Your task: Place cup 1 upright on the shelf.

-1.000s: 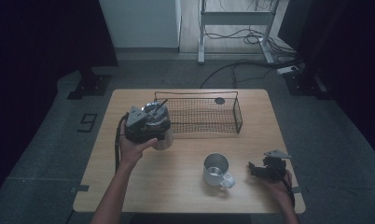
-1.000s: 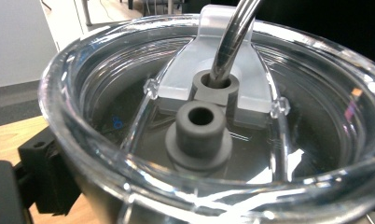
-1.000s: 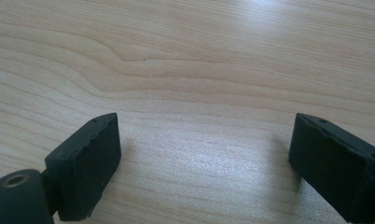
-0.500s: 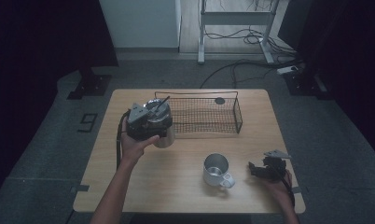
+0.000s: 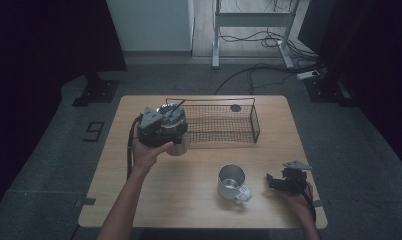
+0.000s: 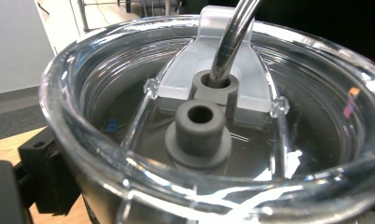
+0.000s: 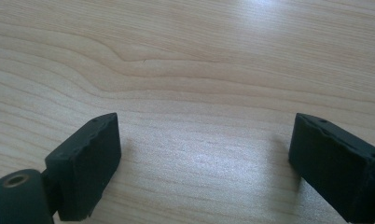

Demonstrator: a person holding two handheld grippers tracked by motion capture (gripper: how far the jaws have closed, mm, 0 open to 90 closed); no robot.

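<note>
My left gripper (image 5: 170, 132) is shut on a steel tumbler (image 5: 182, 146) and holds it just off the left end of the wire basket (image 5: 220, 123). The tumbler carries a clear lid (image 6: 209, 130) with a metal straw (image 6: 232, 37) through its hole; in the left gripper view the lid sits right against the camera, with one black jaw showing at the lower left. A metal mug (image 5: 232, 182) stands upright at the front middle, handle toward the right. Beside it, my right gripper (image 5: 281, 181) rests low over the bare wood, open (image 7: 204, 163) with nothing between its jaws.
The wooden table (image 5: 139, 200) ends close to the right hand at its front right corner. A small dark round thing (image 5: 235, 108) lies in the basket's far part. Stands and cables are on the floor beyond the table.
The left hand with the tumbler has shifted slightly away from the person, toward the basket's left end. The right gripper and the mug have stayed put.
</note>
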